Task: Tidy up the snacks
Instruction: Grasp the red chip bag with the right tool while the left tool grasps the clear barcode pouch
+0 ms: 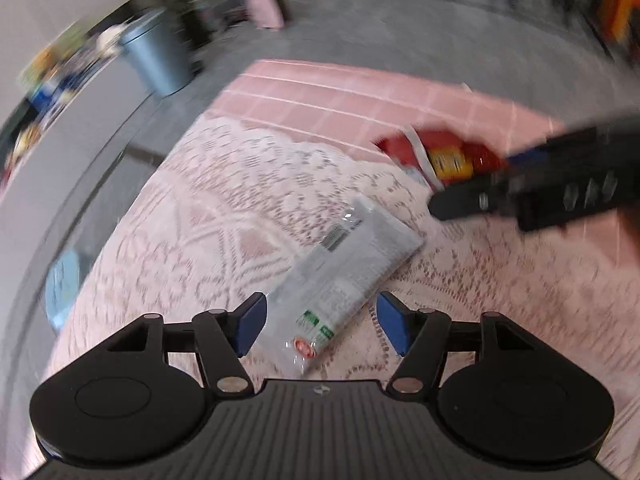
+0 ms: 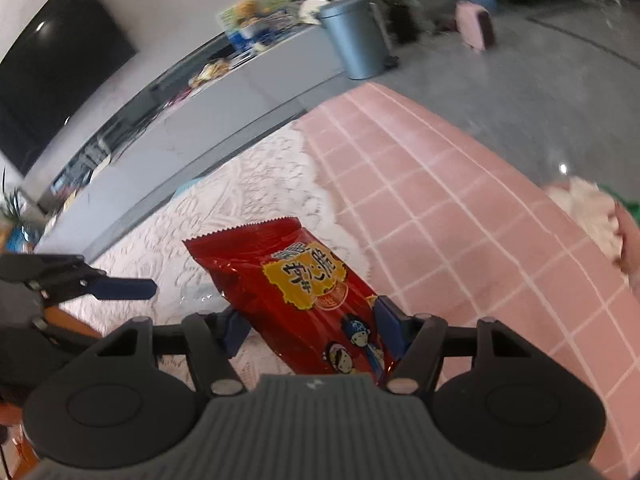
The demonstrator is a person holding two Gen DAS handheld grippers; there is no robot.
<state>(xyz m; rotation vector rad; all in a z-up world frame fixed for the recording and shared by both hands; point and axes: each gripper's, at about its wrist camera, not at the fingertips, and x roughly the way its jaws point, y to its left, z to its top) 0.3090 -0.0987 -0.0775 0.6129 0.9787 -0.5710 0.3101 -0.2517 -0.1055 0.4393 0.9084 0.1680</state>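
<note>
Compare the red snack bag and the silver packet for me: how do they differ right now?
The red snack bag is glossy red with a yellow label; the silver packet is pale grey with small print. The red bag sits between the right claw pads, apparently gripped; the silver packet lies between the open left claw pads. Both are sealed pouches over the lace cloth.

Each claw [image 1: 320, 322] [image 2: 308, 330] is matte black (ribbed grey top), with blue-padded fingers [image 1: 250, 326] and silver pivot screws.

left gripper [image 1: 320, 322]: tilted steeply down, blue pads apart (neither pressing) | right gripper [image 2: 310, 326]: angled down, jaws narrowed, right pad in contact, left-pad contact unclear | person's fingers [image 2: 630, 240]: at frame's right edge
</note>
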